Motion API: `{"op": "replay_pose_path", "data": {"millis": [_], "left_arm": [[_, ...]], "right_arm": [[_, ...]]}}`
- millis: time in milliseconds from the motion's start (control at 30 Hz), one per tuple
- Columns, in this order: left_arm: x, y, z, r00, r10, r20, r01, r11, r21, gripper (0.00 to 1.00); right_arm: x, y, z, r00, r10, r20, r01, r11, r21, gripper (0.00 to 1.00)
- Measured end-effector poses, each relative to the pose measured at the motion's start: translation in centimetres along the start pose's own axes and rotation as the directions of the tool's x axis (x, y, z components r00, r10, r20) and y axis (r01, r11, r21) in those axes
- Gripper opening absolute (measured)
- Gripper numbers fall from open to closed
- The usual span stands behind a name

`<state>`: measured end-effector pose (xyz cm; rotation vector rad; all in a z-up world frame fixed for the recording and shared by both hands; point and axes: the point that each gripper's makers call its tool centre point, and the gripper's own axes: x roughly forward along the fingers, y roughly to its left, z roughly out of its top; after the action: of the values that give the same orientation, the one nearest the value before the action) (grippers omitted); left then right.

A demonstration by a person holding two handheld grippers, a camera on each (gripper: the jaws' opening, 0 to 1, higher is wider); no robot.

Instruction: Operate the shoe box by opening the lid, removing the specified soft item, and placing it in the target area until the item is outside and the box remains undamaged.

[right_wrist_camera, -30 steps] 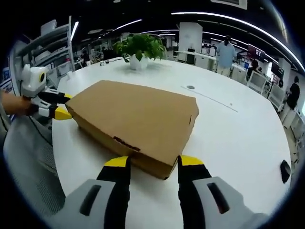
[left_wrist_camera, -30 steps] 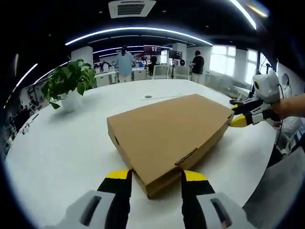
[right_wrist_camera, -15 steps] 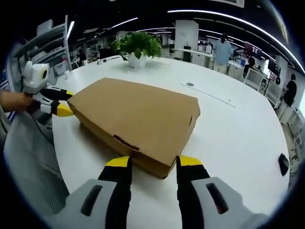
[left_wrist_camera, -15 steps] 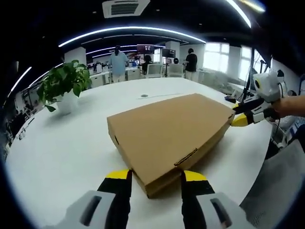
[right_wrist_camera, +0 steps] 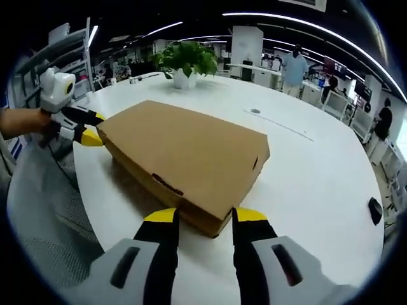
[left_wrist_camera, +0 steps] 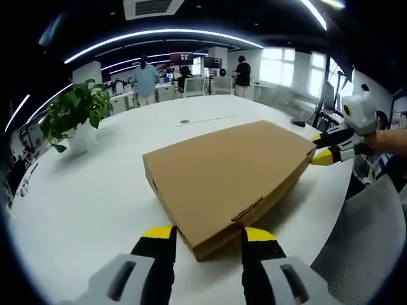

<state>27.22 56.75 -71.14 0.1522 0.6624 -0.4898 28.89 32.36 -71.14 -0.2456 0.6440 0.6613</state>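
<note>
Left gripper (left_wrist_camera: 206,236): yellow-tipped jaws spread, straddling the near corner of the shoe box (left_wrist_camera: 226,175); contact with the cardboard cannot be told. Right gripper (right_wrist_camera: 202,219): jaws likewise spread to either side of the opposite corner; seen from the left gripper view at the far corner (left_wrist_camera: 327,148), jaws parted above and below the box edge. Box: plain brown cardboard, flat, lid shut, tuck-tab slot visible on the side wall near each corner. No print, brand or label legible on any face. Contents hidden. Resting on white round table (left_wrist_camera: 82,197). Grey mesh chair back (right_wrist_camera: 44,210) just beside table edge. Further off: potted plant (left_wrist_camera: 73,114) in white pot on table; small round grommet (right_wrist_camera: 255,111). Far background: open office, people standing, ceiling light strips.
</note>
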Motion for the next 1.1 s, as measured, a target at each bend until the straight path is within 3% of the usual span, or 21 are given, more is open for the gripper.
{"op": "replay_pose_path", "data": {"millis": [767, 833, 1100], "left_arm": [[-2.8, -0.2, 1.4, 0.997, -0.063, -0.049, 0.068, 0.992, 0.104, 0.43], [-3.2, -0.2, 1.4, 0.996, -0.060, -0.062, 0.068, 0.987, 0.145, 0.41], [-4.2, -0.6, 1.7, 0.995, -0.073, -0.063, 0.081, 0.988, 0.132, 0.41]], "right_arm": [[-4.3, 2.9, 1.9, 0.999, -0.016, 0.029, 0.016, 1.000, -0.005, 0.33], [-4.6, 3.1, 2.0, 0.999, -0.019, 0.032, 0.019, 1.000, -0.007, 0.34], [-5.6, 3.6, 2.1, 0.999, -0.026, 0.034, 0.027, 1.000, -0.016, 0.34]]}}
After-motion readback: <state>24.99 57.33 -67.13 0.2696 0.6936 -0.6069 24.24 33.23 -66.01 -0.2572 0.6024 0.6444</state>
